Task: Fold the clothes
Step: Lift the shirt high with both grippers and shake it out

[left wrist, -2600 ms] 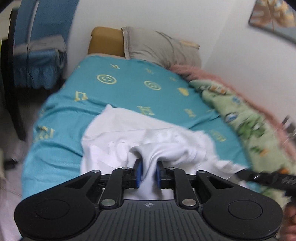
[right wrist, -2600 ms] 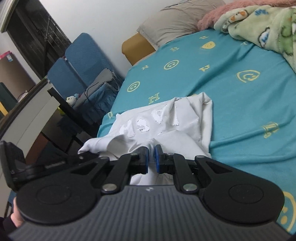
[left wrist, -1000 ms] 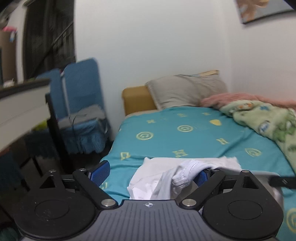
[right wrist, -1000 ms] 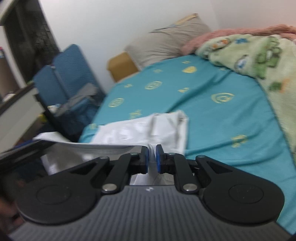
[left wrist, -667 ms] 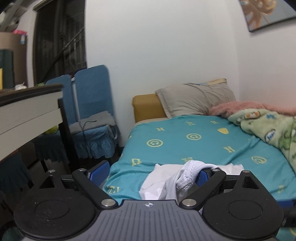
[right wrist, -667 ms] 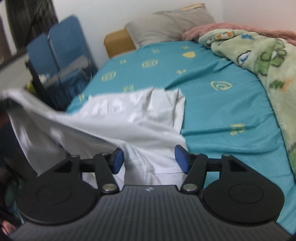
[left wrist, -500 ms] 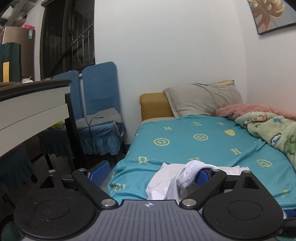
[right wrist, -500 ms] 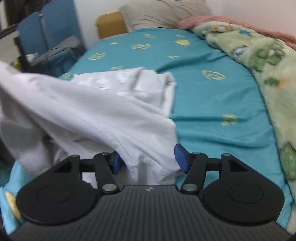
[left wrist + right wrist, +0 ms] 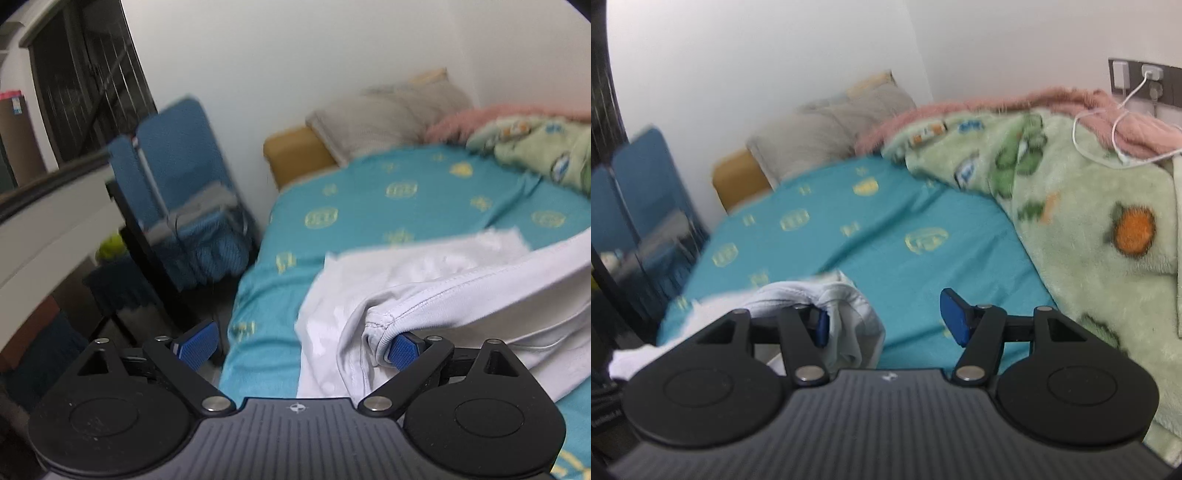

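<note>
A white garment [image 9: 424, 280] lies bunched near the foot of the bed on a teal sheet [image 9: 369, 199]. My left gripper [image 9: 299, 345] is open; a hemmed fold of the garment drapes over its right finger [image 9: 404, 349]. My right gripper [image 9: 886, 325] is open too; a bunch of the white garment [image 9: 846, 306] hangs over its left finger [image 9: 820, 325]. Neither gripper pinches the cloth.
A green patterned blanket [image 9: 1089, 206] and a pink one [image 9: 997, 103] are heaped along the bed's right side, with a white cable [image 9: 1108, 125] from a wall socket. A grey pillow [image 9: 399, 110] lies at the head. Blue chairs [image 9: 177, 184] and a desk [image 9: 44, 229] stand left of the bed.
Both grippers, earlier shut on the white garment, have opened. The cloth now hangs loosely over one finger of each. Both views have swung; the right one now looks further right.
</note>
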Demonstrator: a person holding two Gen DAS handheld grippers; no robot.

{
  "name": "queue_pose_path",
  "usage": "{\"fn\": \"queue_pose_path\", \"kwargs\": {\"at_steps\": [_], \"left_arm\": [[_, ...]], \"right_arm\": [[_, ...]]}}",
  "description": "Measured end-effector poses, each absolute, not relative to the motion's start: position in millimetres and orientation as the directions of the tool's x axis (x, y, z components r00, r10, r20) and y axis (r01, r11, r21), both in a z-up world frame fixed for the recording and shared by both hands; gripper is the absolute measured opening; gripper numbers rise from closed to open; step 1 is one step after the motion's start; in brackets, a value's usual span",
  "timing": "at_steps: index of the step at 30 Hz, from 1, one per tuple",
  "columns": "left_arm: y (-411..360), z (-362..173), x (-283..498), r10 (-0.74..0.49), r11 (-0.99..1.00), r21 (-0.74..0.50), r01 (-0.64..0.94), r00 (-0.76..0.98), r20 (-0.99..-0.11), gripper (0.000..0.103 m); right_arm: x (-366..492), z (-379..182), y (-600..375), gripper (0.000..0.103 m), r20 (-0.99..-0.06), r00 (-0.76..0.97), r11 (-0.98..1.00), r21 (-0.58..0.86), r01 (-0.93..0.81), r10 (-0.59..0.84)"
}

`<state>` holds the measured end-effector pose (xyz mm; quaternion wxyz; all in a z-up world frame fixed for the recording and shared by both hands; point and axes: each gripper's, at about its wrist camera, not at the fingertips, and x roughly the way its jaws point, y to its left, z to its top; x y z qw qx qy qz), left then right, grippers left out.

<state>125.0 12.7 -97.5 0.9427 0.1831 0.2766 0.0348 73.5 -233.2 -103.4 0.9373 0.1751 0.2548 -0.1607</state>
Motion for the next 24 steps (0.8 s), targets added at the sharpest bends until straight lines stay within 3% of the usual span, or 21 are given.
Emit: {"fn": "queue_pose_path", "kwargs": {"at_steps": [3, 5, 14, 19, 24], "left_arm": [[26.8, -103.4, 137.2, 0.185, 0.953, 0.303, -0.014, 0.819, -0.543, 0.096], [37.9, -98.0, 138.8, 0.186, 0.969, 0.238, -0.066, 0.829, -0.528, 0.097], [66.5, -5.3, 87.7, 0.258, 0.966, 0.044, -0.256, 0.924, -0.282, 0.103], [74.5, 81.0, 46.8, 0.271, 0.954, -0.096, -0.284, 0.954, -0.131, 0.103], [72.6, 169.2, 3.4, 0.253, 0.959, -0.135, -0.247, 0.967, 0.025, 0.103]], "right_arm": [[88.9, -125.0, -233.5, 0.061, -0.64, 0.745, 0.898, 0.194, 0.394, -0.189], [91.0, -131.2, -234.7, 0.061, -0.651, 0.738, 0.891, 0.21, 0.402, -0.18], [54.2, -37.0, -229.2, 0.061, -0.35, 0.929, 0.892, 0.372, 0.255, -0.119], [29.5, 60.5, -219.5, 0.061, -0.17, 0.979, 0.924, 0.346, 0.165, -0.111], [-8.5, 156.1, -219.8, 0.061, -0.004, 0.994, 0.951, 0.29, 0.103, -0.107]]}}
